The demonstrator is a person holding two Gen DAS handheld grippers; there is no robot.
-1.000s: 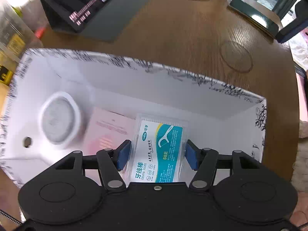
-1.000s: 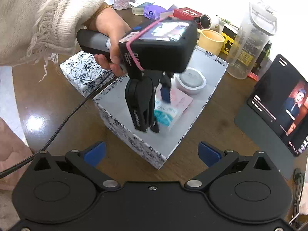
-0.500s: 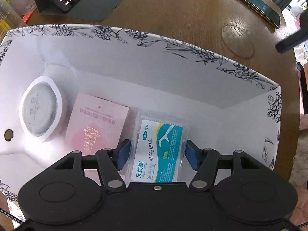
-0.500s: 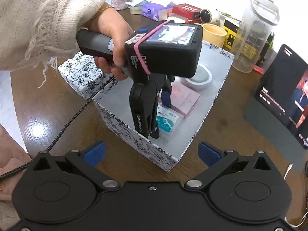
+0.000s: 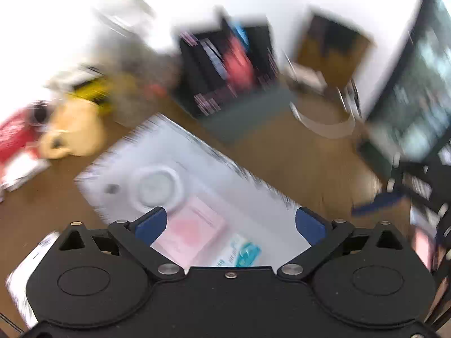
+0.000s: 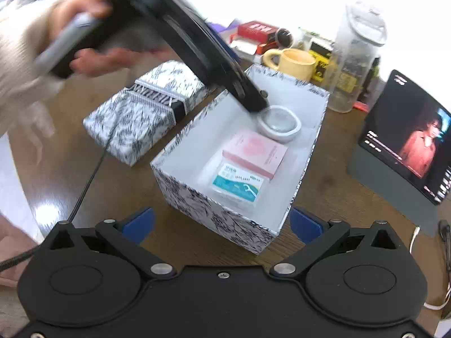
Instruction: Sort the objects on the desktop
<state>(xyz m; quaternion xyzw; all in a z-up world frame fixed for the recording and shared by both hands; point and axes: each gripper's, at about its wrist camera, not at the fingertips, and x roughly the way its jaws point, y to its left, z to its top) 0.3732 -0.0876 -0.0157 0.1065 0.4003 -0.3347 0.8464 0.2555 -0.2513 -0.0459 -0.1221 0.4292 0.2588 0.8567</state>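
Left wrist view: heavily blurred; left gripper jaws stand wide apart, holding nothing, above the box; inside the box lie a round dish, a pink packet and a floss pack; a yellow mug stands behind the box on the desk.

Right wrist view: right gripper jaws stand wide apart, empty, just before the box; dish, packet and floss pack lie in a row on the box floor; the lid rests on the desk beside the box.

Progress, as a judgement: three items lie sorted in the box; the box stands open; mug, bottle and other clutter stay outside, and whether they belong inside cannot be told.
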